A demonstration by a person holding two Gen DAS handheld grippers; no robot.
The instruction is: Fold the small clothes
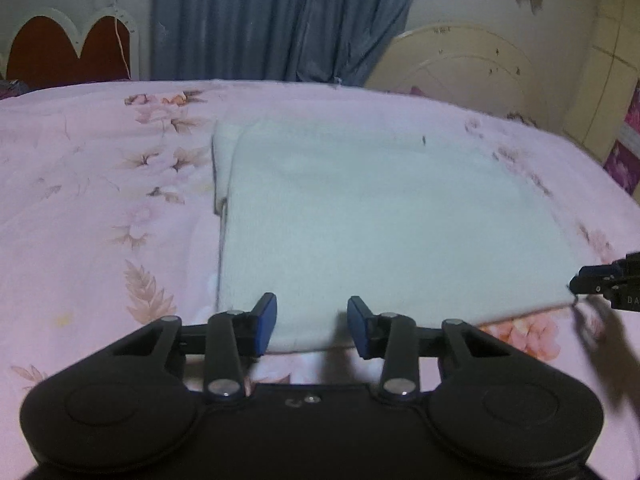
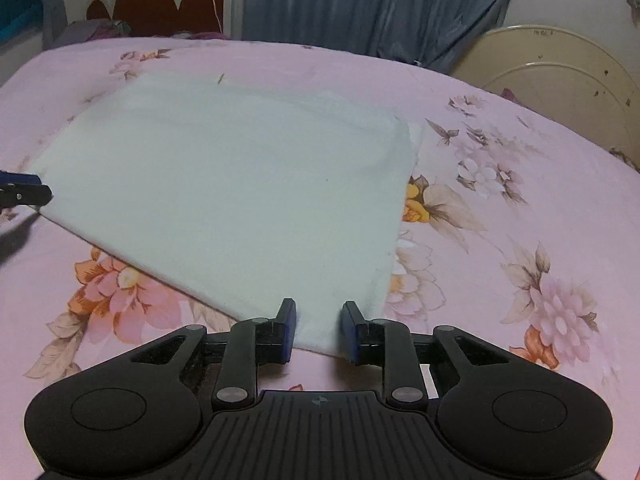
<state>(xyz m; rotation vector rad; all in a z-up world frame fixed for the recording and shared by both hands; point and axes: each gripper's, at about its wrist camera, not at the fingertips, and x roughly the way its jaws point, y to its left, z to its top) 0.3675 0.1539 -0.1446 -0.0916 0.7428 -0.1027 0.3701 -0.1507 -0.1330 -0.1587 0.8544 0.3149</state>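
White garment (image 1: 380, 216) lies flat mid-frame on the floral bed (image 1: 80, 200), left gripper (image 1: 311, 325) and right gripper (image 2: 318, 330) both with jaws open at its near-edge corners, likely unpinched: close both evenly on the hem before lifting.

**Soft cloth, matt plastic, bright rivets**

The white garment (image 1: 360, 220) looks like thick, fuzzy, matt knit cloth. Under it the pink floral bedsheet (image 1: 100, 200) is smooth, thin printed fabric. The left gripper (image 1: 312, 322) and the right gripper (image 2: 318, 330) are matt black plastic with blue rubbery pads (image 1: 266, 320) and shiny metal rivets (image 1: 224, 388). The blue curtain (image 2: 360, 0) has a slight velvety sheen.
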